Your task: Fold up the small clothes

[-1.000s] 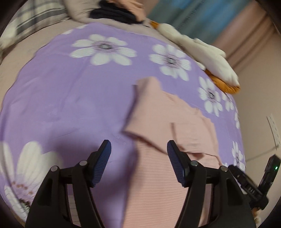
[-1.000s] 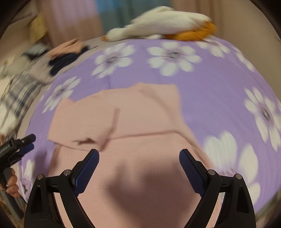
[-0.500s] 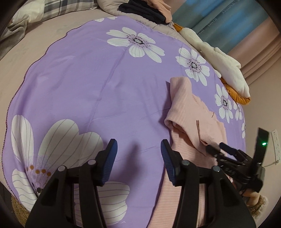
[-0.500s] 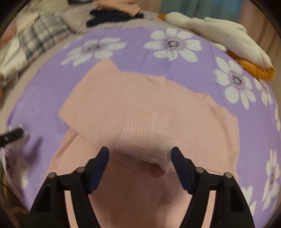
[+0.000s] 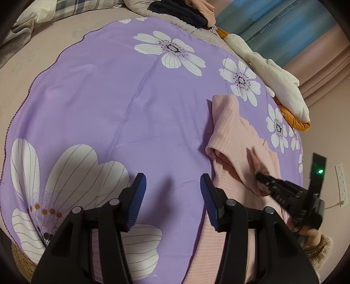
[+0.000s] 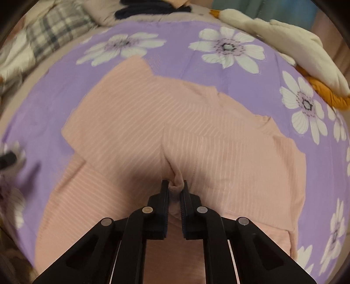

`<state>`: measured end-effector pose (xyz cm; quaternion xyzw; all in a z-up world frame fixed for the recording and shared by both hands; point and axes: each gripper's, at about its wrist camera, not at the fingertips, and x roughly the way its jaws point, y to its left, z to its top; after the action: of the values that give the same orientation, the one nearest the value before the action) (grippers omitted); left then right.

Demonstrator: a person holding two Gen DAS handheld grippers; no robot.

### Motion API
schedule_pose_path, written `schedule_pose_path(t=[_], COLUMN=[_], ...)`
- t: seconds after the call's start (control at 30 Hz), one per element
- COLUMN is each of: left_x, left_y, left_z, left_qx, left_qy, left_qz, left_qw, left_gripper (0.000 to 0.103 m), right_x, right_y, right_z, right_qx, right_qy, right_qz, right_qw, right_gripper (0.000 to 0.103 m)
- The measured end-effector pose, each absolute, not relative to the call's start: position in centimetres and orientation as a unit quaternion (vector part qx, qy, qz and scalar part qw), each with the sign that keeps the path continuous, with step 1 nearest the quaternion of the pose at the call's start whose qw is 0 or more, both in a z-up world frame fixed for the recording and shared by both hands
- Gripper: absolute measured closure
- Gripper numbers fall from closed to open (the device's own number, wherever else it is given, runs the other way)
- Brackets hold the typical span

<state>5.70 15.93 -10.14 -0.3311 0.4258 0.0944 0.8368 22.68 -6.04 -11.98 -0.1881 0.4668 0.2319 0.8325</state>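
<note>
There is one pink ribbed garment (image 6: 135, 122), and it lies on one purple cloth with white flowers (image 5: 105, 104). Two grippers are in the scene, one in each hand. At the far edge of the cloth I count one white and orange plush toy (image 6: 291, 43), one dark folded piece of clothing (image 5: 181, 13) and one checked pillow (image 6: 52, 32).

The right gripper (image 6: 174, 185) points steeply down onto the near middle of the garment. Its jaws have come together on a small bunched fold of the pink fabric, which is squeezed between the two pads (the cloth wrinkles up right at the tips). The rest of the garment spreads away to the far side and to both sides of this claw, with one sleeve folded over the body at the left.

The left gripper (image 5: 172, 192) hovers over bare purple cloth, just left of the garment's edge. Its jaws stand about half open and nothing is between them. In its view the right gripper (image 5: 262, 179) comes in from the right side, its tip on the pink fabric, and a part of the person's hand in a fuzzy cuff (image 5: 317, 240) shows behind it.
</note>
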Motion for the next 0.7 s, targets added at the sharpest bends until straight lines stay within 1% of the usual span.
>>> schedule_pose_path(t=[0.13, 0.4, 0.53, 0.63, 0.7], left_x=[5.9, 7.5, 9.2, 11.1, 12.6], left_y=[15.8, 15.5, 15.0, 14.6, 14.4], left_z=[-10.1, -9.3, -8.4, -7.8, -7.6], left_qx=[-0.332, -0.327, -0.314, -0.301, -0.300], left_qy=[0.427, 0.424, 0.423, 0.423, 0.424], left_qz=[0.090, 0.080, 0.071, 0.062, 0.051], left_qw=[0.837, 0.841, 0.847, 0.852, 0.853], left_gripper=[0.053, 0.053, 0.053, 0.053, 0.053], right_x=[23.5, 26.1, 27.1, 27.8, 28.3], right_y=[-7.8, -13.2, -15.2, -16.5, -17.3], right_z=[-9.4, -1.9, 0.9, 1.5, 0.9], right_qx=[-0.143, -0.064, -0.047, -0.040, -0.032], right_qy=[0.451, 0.384, 0.352, 0.340, 0.344], right_qz=[0.230, 0.196, 0.186, 0.177, 0.173], right_qw=[0.850, 0.900, 0.916, 0.923, 0.922], right_gripper=[0.094, 0.094, 0.094, 0.094, 0.094])
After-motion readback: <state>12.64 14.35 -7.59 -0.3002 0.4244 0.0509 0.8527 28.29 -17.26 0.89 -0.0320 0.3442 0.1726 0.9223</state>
